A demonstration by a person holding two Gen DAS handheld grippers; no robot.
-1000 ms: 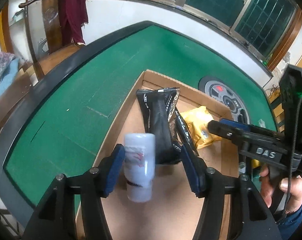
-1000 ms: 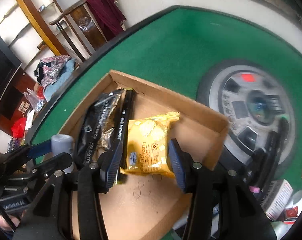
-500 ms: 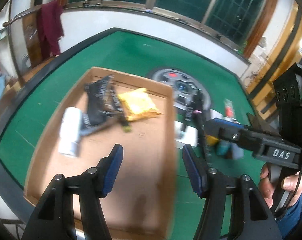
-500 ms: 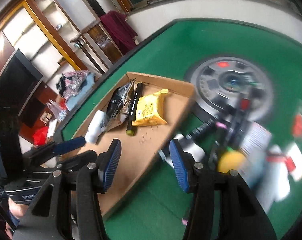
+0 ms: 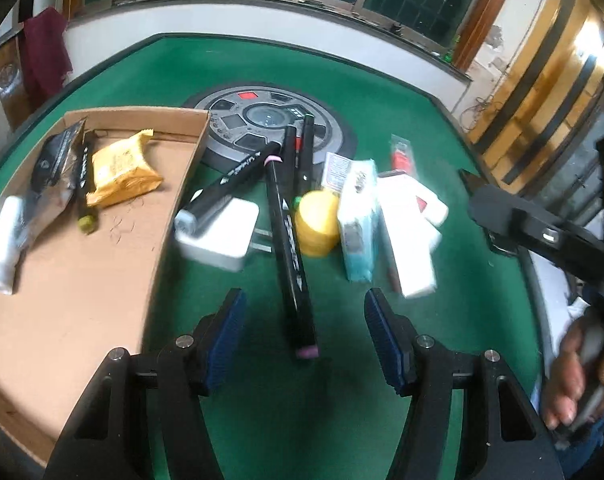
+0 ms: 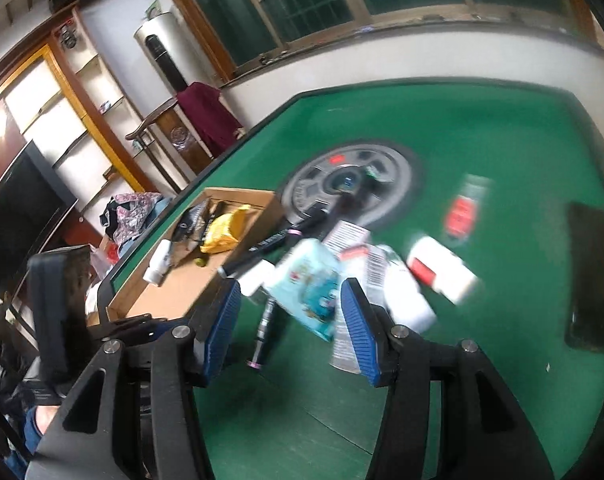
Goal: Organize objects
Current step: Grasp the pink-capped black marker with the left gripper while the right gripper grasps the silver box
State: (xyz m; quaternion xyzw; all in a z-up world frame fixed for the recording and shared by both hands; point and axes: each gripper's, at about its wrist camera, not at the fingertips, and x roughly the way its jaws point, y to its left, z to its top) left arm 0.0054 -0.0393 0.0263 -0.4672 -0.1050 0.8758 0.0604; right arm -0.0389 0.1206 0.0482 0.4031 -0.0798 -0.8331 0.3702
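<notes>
A cardboard tray point(image 5: 82, 300) on the left holds a white bottle point(image 5: 6, 240), a black packet point(image 5: 54, 160), a marker and a yellow snack packet point(image 5: 120, 172). To its right a pile lies on the green felt: black markers point(image 5: 288, 232), a white charger block point(image 5: 222, 236), a yellow round thing point(image 5: 317, 222), a blue tissue pack point(image 5: 357, 224) and white boxes point(image 5: 409, 248). My left gripper point(image 5: 303, 300) hovers open over the near end of a long marker. My right gripper point(image 6: 290, 290) is open above the tissue pack point(image 6: 309, 288), holding nothing.
A grey round console point(image 5: 262, 120) is set in the table's middle, with markers leaning on it. A red packet point(image 5: 399, 156) lies beyond the pile. A flat dark object point(image 6: 589, 280) sits near the right edge. A person's hand point(image 5: 577, 376) grips the right handle.
Both grippers swung right, from over the tray to over the pile. The white bottle seen between the left fingers and the yellow packet between the right fingers now lie in the tray.
</notes>
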